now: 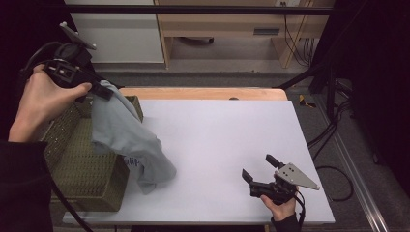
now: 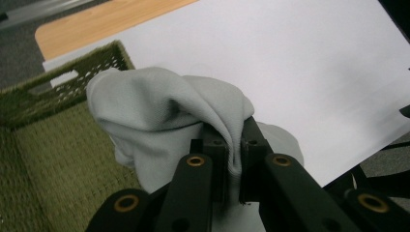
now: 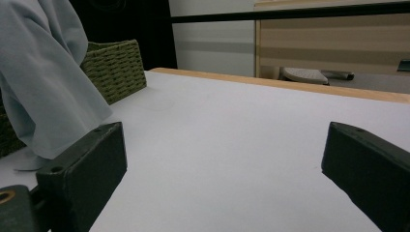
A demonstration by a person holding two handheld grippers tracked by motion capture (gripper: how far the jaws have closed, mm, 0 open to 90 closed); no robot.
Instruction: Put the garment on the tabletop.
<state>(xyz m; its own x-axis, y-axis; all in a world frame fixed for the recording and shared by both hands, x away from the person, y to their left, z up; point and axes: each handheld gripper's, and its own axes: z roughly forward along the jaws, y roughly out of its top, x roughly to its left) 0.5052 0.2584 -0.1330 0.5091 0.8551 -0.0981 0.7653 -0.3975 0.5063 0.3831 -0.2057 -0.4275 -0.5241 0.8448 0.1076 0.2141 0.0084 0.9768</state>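
A light grey-blue garment [image 1: 126, 140] hangs from my left gripper [image 1: 104, 91], which is shut on a fold of it high above the basket's far right corner. Its lower end drapes over the basket wall onto the white tabletop. The left gripper view has the cloth [image 2: 164, 111] pinched between the two black jaws of that gripper [image 2: 234, 145]. My right gripper [image 1: 260, 168] rests low near the table's front right, open with nothing between its jaws, pointing toward the garment [image 3: 43, 82]. In its own view the right gripper [image 3: 222, 164] has its jaws spread wide.
A green woven basket [image 1: 82, 169] stands at the table's left side, its inside bare in the left gripper view [image 2: 53, 159]. The white table sheet [image 1: 227, 140] stretches between the garment and the right gripper. A wooden edge [image 1: 203, 93] runs along the back.
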